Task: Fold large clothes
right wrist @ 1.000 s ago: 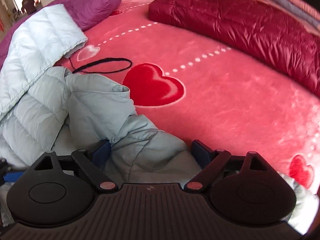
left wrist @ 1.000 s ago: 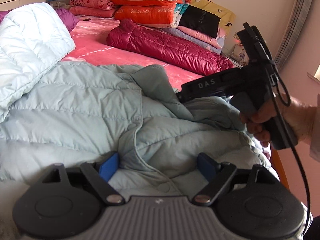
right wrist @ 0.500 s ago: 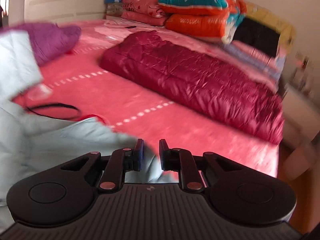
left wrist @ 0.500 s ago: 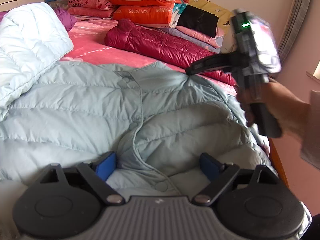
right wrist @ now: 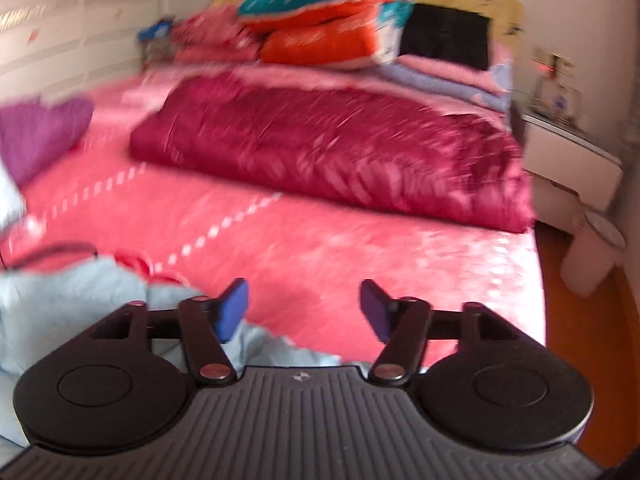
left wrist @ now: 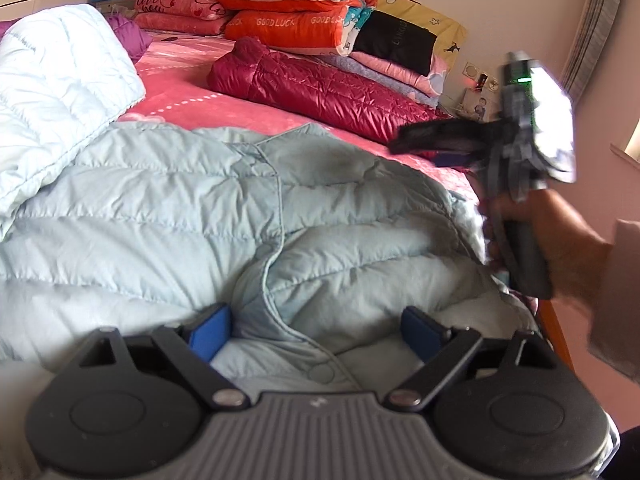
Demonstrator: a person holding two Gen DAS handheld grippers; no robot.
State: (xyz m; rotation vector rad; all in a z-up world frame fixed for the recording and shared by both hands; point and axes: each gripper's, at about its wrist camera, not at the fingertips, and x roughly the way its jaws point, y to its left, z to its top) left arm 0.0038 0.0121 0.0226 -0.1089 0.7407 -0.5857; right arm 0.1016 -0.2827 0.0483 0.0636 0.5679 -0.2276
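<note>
The pale blue down jacket [left wrist: 248, 240] is spread on the pink bed [right wrist: 360, 248]. Its hem is straddled by the wide-open left gripper [left wrist: 316, 334], apparently ungripped. The right gripper [right wrist: 302, 310], just reopened, is held empty beside the jacket's edge.

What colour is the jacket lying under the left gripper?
Pale blue jacket, clearest in the left wrist view.

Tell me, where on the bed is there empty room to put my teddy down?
The pink blanket lies bare between the dark red jacket and the pale blue jacket. A second bare strip runs between the purple jacket and the dark red one. The headboard end is crowded with stacked quilts, and the near edge is covered by the pale blue jacket.
</note>
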